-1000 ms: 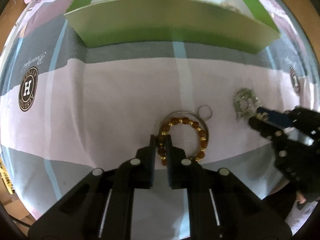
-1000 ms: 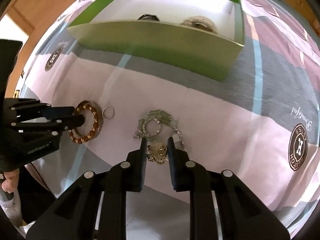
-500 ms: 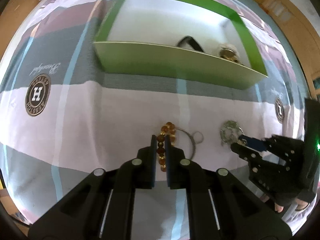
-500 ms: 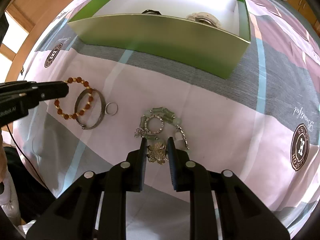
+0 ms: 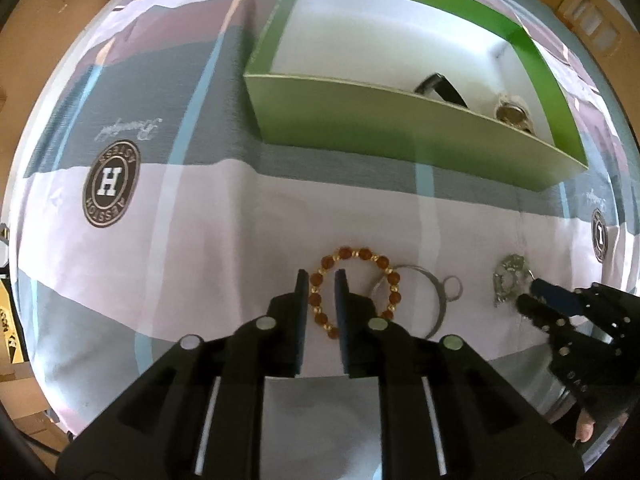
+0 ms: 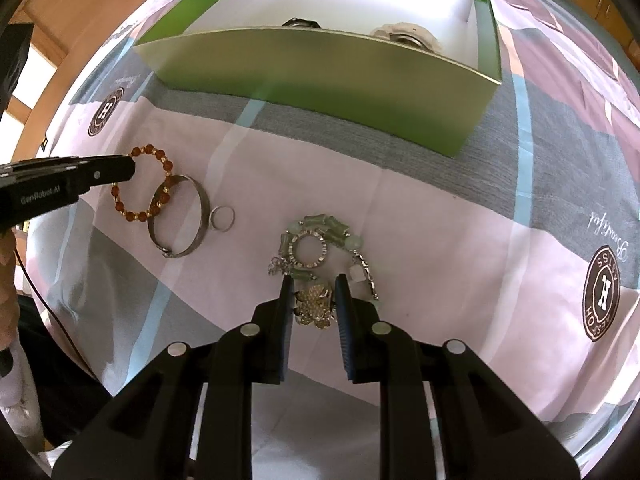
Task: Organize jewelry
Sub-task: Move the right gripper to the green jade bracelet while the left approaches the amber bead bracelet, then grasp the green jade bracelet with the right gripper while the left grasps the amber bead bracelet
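Both grippers sit at jewelry on the pink-and-grey patterned bedspread [image 6: 440,216], near its front edge.

The left gripper [image 5: 322,280] pinches the amber beaded bracelet [image 5: 356,288], which overlaps a silver bangle [image 6: 180,216] beside a small silver ring [image 6: 223,218]. The right gripper [image 6: 314,284] stands narrowly parted around a gold flower brooch [image 6: 316,304] touching a pale-green beaded bracelet [image 6: 320,240]. The open green cardboard box [image 6: 320,76] lies behind.

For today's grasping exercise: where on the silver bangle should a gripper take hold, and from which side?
Grip the bangle on its bare rim toward the small ring, coming from above with one finger inside the hoop. It lies flat, and the bead bracelet crosses its other side, so that side is probably the clearer one.
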Available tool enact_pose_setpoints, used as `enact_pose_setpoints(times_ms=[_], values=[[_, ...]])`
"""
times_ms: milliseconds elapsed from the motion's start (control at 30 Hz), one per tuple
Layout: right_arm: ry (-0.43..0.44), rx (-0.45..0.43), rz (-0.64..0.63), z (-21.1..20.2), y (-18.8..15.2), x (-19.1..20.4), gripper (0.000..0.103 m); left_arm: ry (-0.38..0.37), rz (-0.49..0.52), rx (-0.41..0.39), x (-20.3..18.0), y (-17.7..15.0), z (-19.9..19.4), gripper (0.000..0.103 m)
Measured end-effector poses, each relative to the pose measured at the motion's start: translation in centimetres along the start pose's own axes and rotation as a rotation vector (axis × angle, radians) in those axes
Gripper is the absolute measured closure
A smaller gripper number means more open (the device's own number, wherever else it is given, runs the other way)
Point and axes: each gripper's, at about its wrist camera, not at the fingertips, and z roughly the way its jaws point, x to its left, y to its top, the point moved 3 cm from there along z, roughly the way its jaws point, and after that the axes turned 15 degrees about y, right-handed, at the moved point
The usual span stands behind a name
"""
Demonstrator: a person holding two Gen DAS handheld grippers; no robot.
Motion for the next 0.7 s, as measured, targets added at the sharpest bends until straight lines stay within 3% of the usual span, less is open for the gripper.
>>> enact_pose_setpoints(times_ms=[100,267,400,567,700], values=[[0.014,-0.052,0.028,-1.2,0.4,-0.6,0.082,-0.016,-0.015,-0.007,0.5,0.1,-0.4,0.089],[-0.004,-0.110,0.083,-2.2,0.9,-2.0,0.082,-0.095,0.063,-0.006,-2.2,-0.4,-0.6,0.083],[-0.013,-0.106,0.128,-1.5,1.2,-3.4,0.082,-0.074,0.111,0.003,-4.2,-0.4,0.1,0.076],[0.001,-0.092,0.116,-0.8,1.4,-3.2,0.081,-0.071,0.094,0.036,-4.0,-0.1,1.5,0.068],[-0.048,-0.072,0.068,0.1,1.4,-2.4,0.066,-0.079,0.065,0.049,-3.4,0.2,2.2,0.064]])
